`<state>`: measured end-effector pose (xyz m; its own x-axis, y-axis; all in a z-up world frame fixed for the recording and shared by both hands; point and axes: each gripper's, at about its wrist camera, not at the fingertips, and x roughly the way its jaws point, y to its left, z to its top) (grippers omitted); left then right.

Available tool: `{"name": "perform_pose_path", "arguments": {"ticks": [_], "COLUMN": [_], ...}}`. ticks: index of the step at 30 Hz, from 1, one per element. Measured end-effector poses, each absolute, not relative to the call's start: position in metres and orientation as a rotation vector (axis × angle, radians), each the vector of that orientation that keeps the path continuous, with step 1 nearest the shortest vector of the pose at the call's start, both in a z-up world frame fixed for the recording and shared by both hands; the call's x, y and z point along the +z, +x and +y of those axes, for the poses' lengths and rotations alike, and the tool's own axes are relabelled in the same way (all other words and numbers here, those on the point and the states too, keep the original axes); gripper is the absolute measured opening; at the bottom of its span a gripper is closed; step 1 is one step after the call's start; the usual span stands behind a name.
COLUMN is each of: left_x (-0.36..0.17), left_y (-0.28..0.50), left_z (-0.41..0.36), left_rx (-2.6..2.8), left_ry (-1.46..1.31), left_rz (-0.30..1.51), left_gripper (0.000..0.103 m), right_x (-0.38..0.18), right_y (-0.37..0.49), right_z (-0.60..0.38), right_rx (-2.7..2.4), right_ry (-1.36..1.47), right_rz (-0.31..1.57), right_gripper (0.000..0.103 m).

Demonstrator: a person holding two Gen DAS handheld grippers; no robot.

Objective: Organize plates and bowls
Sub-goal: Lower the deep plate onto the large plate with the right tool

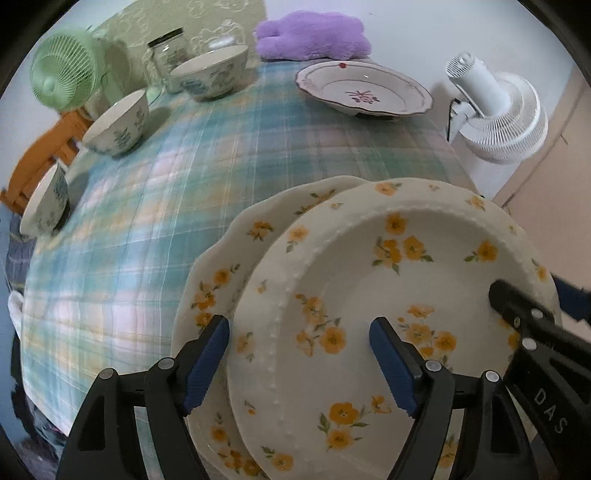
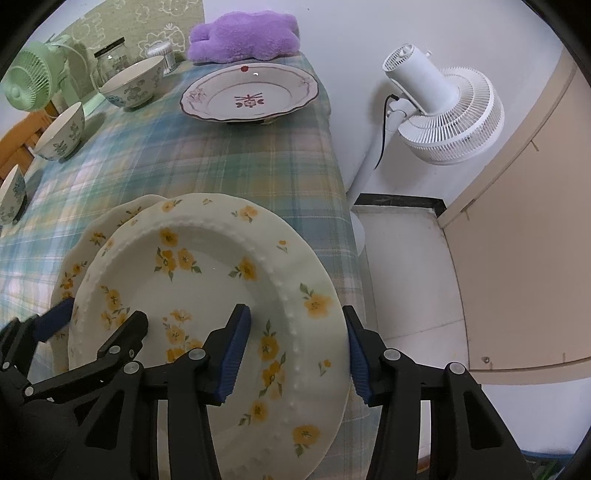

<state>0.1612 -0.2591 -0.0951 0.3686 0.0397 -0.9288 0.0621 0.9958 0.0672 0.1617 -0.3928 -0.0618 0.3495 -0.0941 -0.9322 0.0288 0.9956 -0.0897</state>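
Two cream plates with yellow flowers lie stacked at the near right corner of the plaid tablecloth (image 1: 147, 221). The top plate (image 1: 369, 288) (image 2: 207, 258) sits shifted right on the lower plate (image 1: 221, 266) (image 2: 81, 251). My left gripper (image 1: 299, 363) (image 2: 96, 321) stands open astride the top plate's left rim, its left pad over the lower plate and clear of the rim. My right gripper (image 2: 295, 350) (image 1: 532, 295) is shut on the top plate's right rim, one pad in the well, the other at the outer edge. A pink-flowered plate (image 1: 364, 88) (image 2: 251, 92) lies at the far right.
Three blue-patterned bowls (image 1: 118, 122) (image 1: 210, 72) (image 1: 44, 206) line the left and far side. A green fan (image 1: 62, 77), a glass jar (image 1: 166, 51) and a purple plush (image 1: 314, 35) stand at the back. A white fan (image 2: 439, 107) is beyond the table's right edge.
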Motion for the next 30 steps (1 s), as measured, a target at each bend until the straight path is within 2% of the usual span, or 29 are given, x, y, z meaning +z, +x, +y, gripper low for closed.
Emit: {"name": "perform_pose_path", "arguments": {"ticks": [8,9,15,30], "left_x": [-0.081,-0.079,-0.076,-0.081], "left_y": [0.159,0.158,0.155,0.155], "left_z": [-0.247,-0.247,-0.248,-0.231], "left_rx": [-0.030,-0.035,-0.060,-0.004], "left_ry": [0.072,0.078,0.091,0.043], "left_rz": [1.200,1.197,1.198,1.219], "left_gripper": [0.085,0.085,0.085,0.085], "right_x": [-0.047,-0.047,-0.053,-0.063], "right_y": [0.157,0.157,0.160,0.173], "right_z": [-0.390,-0.390,-0.383,-0.368], "right_rx": [-0.033,-0.024,-0.042,-0.007], "right_ry": [-0.076,-0.074,-0.113,-0.141], "right_rz": [1.204,1.204,1.211,1.217], "right_gripper": [0.052,0.046,0.036,0.036]}}
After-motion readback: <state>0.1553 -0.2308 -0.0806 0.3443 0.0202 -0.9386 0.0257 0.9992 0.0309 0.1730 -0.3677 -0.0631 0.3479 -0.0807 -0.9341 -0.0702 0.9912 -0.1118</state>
